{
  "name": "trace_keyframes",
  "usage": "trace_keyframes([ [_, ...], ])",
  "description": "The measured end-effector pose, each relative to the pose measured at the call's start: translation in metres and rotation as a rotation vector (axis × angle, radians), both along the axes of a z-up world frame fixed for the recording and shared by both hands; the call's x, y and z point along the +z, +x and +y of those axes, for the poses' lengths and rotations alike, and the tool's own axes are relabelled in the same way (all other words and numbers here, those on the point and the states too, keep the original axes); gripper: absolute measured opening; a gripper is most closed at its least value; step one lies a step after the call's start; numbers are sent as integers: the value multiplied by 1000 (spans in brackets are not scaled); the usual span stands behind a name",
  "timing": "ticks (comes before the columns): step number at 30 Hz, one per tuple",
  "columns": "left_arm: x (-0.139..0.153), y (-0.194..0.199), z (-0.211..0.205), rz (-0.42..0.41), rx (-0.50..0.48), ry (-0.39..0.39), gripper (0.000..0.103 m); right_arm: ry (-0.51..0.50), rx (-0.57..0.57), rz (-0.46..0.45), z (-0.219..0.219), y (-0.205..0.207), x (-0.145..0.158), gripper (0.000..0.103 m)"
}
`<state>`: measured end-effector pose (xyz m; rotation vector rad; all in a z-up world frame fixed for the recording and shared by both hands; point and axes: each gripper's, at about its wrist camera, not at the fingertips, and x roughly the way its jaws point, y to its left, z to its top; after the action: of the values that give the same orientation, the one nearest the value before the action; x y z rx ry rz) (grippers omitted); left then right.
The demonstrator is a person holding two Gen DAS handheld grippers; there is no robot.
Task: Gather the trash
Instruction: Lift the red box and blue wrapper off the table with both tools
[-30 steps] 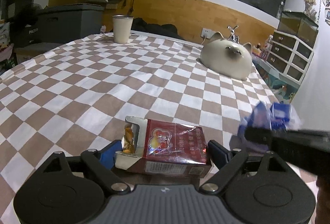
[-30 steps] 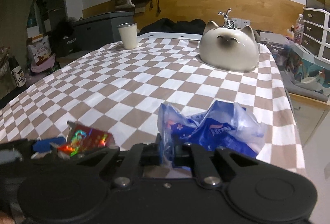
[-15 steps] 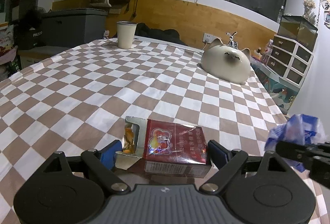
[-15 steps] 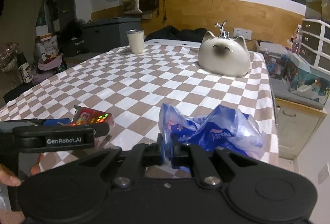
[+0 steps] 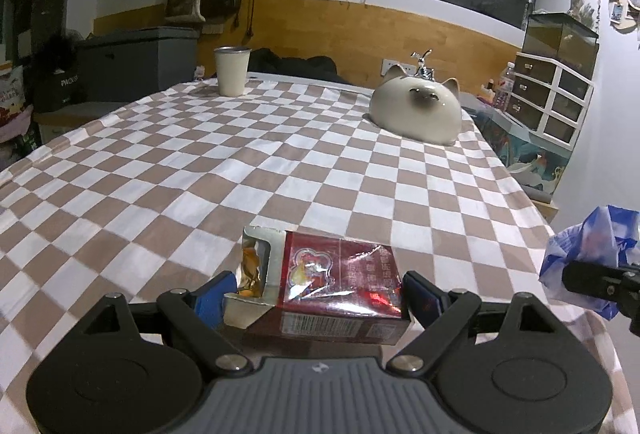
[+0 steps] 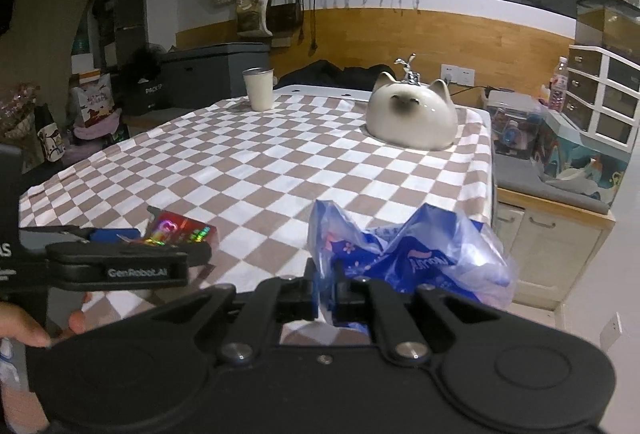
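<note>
We are looking across the checkered tabletop (image 5: pixel 248 154), which is carrying only a cat-shaped ceramic dish (image 5: pixel 416 114) near its far right edge and a pale cup (image 5: pixel 232 70) at the far end; no loose litter is showing on the cloth, so we are judging the pick-up part of the job largely done. What is remaining, as far as we can tell, is carrying both pieces to a bin and dropping them in, and no bin is showing in either view. The left hand-held gripper (image 5: pixel 316 290) is clamping a red cigarette pack (image 5: pixel 336 282) by its two ends, its torn-open flap pointing left, above the near part of the tabletop. The right hand-held gripper (image 6: pixel 324 294) is pinching a crumpled blue plastic bag (image 6: pixel 408 254) with its jaws nearly together, holding it over the near right corner of the tabletop. We are seeing only a fingertip and part of a hand (image 6: pixel 24 326) at the lower left of the right wrist view. We cannot make out the print on the bag or the pack, nor whether the pack is empty, and the room's dark left side is hard to read.
</note>
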<state>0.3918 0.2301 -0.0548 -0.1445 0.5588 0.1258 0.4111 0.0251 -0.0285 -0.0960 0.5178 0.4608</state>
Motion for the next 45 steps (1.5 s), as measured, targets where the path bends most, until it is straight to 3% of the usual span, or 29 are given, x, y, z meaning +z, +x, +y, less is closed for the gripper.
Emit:
trace_keyframes([
  [13,4,-63,-19,-17,48,-1,89,13,-33,-17,-37,-49,-3,6],
  [29,43,-136,-103,-97,-78,68,89,22,-123,-38,-108,-119,3,6],
  [45,43,-168,-190,-106,-196,101,89,58,-219,-47,-193,-170,-1,6],
])
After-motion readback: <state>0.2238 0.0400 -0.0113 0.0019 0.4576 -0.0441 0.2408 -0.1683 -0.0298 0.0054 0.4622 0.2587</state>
